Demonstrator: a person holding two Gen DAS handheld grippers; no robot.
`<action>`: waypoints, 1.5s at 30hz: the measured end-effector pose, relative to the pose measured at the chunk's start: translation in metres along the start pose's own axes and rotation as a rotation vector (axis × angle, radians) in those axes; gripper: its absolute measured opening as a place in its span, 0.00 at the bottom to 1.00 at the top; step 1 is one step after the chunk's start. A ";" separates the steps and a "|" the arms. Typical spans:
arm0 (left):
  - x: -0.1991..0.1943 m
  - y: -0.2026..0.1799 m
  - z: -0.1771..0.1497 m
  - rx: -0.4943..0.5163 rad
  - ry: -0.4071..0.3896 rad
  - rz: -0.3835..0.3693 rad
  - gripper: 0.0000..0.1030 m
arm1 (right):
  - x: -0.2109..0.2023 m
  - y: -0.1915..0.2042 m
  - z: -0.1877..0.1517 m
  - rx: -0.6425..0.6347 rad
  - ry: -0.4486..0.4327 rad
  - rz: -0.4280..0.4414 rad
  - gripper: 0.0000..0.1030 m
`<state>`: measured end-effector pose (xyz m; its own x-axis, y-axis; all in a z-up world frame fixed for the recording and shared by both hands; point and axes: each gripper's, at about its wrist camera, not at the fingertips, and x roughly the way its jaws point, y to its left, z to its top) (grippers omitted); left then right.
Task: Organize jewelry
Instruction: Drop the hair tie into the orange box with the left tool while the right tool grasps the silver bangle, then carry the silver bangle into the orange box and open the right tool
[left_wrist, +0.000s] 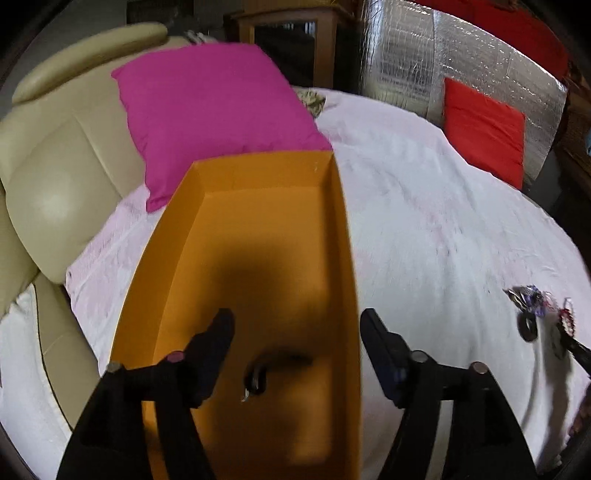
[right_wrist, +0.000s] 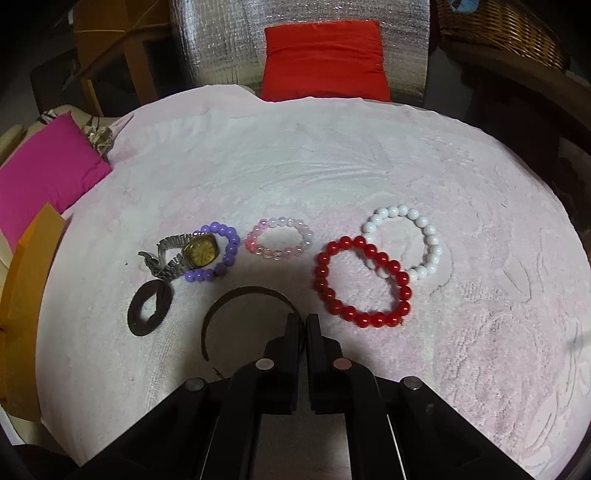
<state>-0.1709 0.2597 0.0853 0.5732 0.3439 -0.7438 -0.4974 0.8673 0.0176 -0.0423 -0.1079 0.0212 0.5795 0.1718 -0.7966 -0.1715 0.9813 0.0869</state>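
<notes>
A home living room: beige leather sofa with pink cushion, wicker chair, wooden cabinet, towel-covered table.

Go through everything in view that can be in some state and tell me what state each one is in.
left gripper: open, over the box
right gripper: shut on the dark bangle
orange box: open, one dark item inside
red bracelet: on the cloth, overlapping the white bracelet
watch: lying across the purple bracelet
pink bracelet: lying alone
</notes>
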 end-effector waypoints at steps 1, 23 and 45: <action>0.002 -0.007 0.000 0.015 -0.014 0.012 0.70 | 0.000 -0.002 0.000 0.004 0.000 0.001 0.04; 0.046 -0.115 -0.033 0.538 0.095 0.289 0.70 | -0.034 -0.055 0.008 0.112 -0.109 0.078 0.04; -0.046 -0.080 -0.032 0.270 0.082 -0.239 0.76 | -0.036 0.094 0.062 -0.029 -0.102 0.480 0.04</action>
<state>-0.1787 0.1629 0.0964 0.5925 0.0998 -0.7994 -0.1596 0.9872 0.0049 -0.0296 -0.0168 0.0952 0.5044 0.6128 -0.6083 -0.4597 0.7870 0.4116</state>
